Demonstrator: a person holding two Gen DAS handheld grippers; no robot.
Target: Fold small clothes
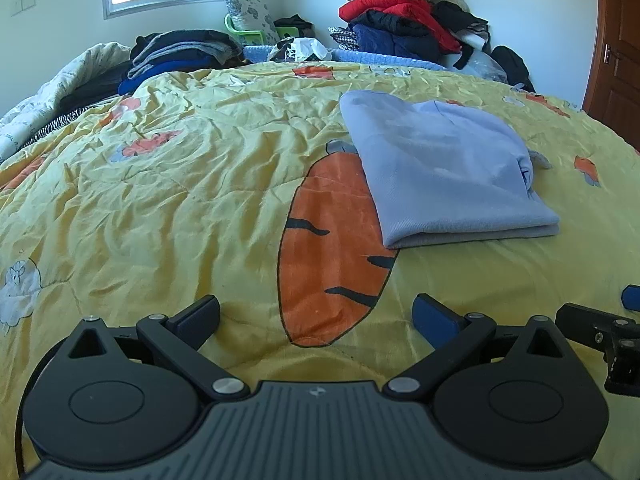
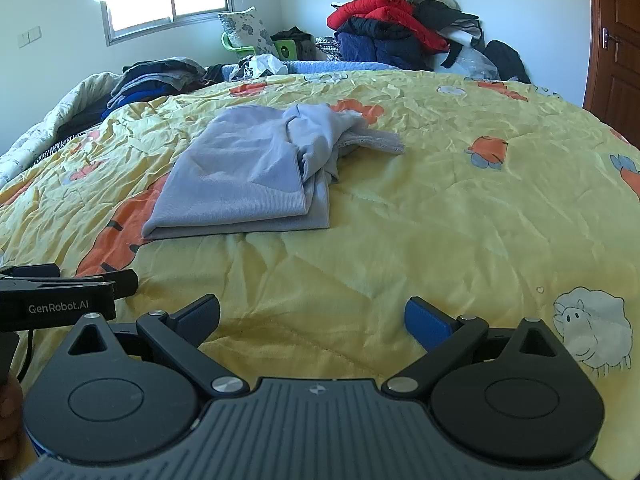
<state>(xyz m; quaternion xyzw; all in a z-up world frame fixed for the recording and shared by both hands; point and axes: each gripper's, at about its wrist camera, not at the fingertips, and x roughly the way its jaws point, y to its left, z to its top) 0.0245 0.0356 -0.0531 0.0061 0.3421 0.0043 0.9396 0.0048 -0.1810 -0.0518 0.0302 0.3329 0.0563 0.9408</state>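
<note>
A pale blue garment (image 1: 444, 168) lies folded on the yellow carrot-print quilt (image 1: 168, 184), ahead and to the right of my left gripper (image 1: 316, 314). That gripper is open with nothing between its fingers, hovering low over the quilt. In the right wrist view the same garment (image 2: 244, 172) lies ahead and to the left, with a bunched sleeve and a lace-edged part sticking out on its right side. My right gripper (image 2: 312, 316) is open and empty, well short of the garment. The left gripper's body (image 2: 60, 300) shows at the left edge.
A stack of dark folded clothes (image 1: 180, 54) sits at the bed's far left. A heap of red and dark jackets (image 1: 404, 20) rises at the far right. A brown door (image 1: 616, 40) is on the right, and a patterned cushion (image 1: 250, 14) leans under the window.
</note>
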